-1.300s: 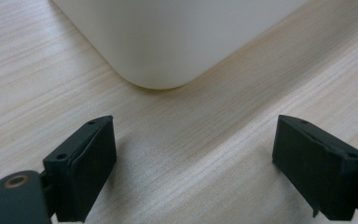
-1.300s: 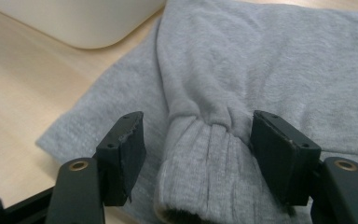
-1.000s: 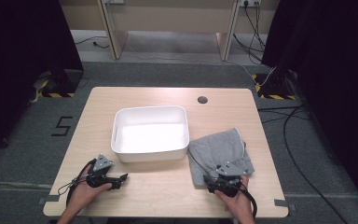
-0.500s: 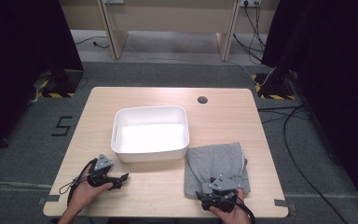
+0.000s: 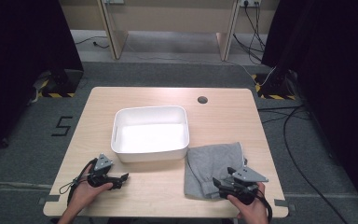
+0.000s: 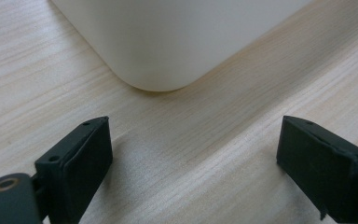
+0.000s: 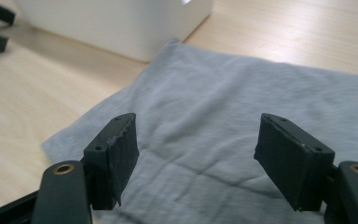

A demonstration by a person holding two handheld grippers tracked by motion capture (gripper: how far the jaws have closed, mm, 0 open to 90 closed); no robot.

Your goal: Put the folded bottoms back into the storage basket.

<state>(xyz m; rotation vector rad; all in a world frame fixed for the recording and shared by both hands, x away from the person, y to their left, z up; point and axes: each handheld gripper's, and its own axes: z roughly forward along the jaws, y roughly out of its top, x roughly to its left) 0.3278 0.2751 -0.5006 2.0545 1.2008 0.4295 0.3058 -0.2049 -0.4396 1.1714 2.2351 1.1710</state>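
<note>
A grey cloth (image 5: 212,165) lies flat on the table's near right, its left edge close to a white bin (image 5: 151,133). My right gripper (image 5: 220,183) hovers over the cloth's near edge, pointing left. In the right gripper view its jaws stand wide open (image 7: 196,158) above the cloth (image 7: 214,93), with nothing between them. My left gripper (image 5: 121,177) rests on the table (image 5: 144,191) at the near left, pointing right. In the left gripper view it is open (image 6: 191,172) on bare wood, facing a rounded corner of the bin (image 6: 168,37).
The bin is empty and sits mid-table. A round cable hole (image 5: 203,99) lies at the table's far side. Cables trail over the grey floor to the right. The near table edge runs just behind both hands.
The cloth has shifted toward the near edge and now lies squarer and flatter. My right gripper went toward the near edge, then lifted. The left gripper has not moved.
</note>
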